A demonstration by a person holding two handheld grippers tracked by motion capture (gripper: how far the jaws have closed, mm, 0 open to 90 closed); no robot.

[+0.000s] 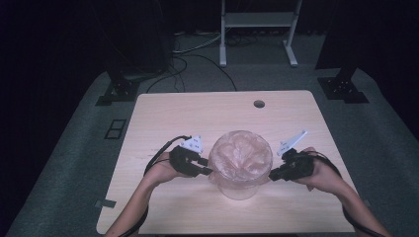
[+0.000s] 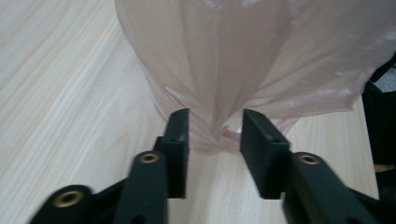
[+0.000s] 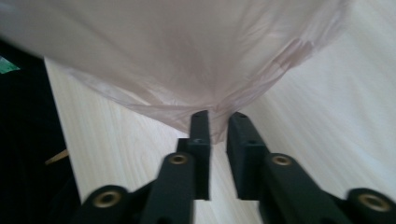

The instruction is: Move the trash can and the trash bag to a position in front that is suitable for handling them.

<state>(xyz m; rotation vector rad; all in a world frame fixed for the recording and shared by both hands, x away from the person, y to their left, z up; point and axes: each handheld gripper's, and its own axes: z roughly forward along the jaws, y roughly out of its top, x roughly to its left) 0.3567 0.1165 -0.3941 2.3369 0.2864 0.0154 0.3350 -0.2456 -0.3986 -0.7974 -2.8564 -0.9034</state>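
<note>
A see-through pink plastic bag (image 1: 240,157) is covering a round bin (image 1: 239,190) that is standing on the desk (image 1: 163,113), near the person's edge of it. The bag is puffing up over the top of the bin like a dome. The left gripper (image 1: 206,166) is sitting at the left side of the bag, and the right gripper (image 1: 273,175) is sitting at the right side of the bag.

In the left gripper view, the jaws of the left gripper (image 2: 215,133) are standing partly open. A bunched fold of the bag (image 2: 243,51) is hanging between them, but the jaws are not squeezing it.

In the right gripper view, the jaws of the right gripper (image 3: 218,128) are standing close together with a small gap. A pointed fold of the bag (image 3: 187,51) is reaching into that gap. I cannot tell if the jaws are pinching it.

Here is what could go wrong, I think. The bag is thin and slippery, so a loose fold could be slipping out of the jaws when the hands pull. If one side is holding and the other is not, the bag could be sliding off crooked or the light bin could be tipping over. A hard tug could also be tearing the thin plastic.
</note>
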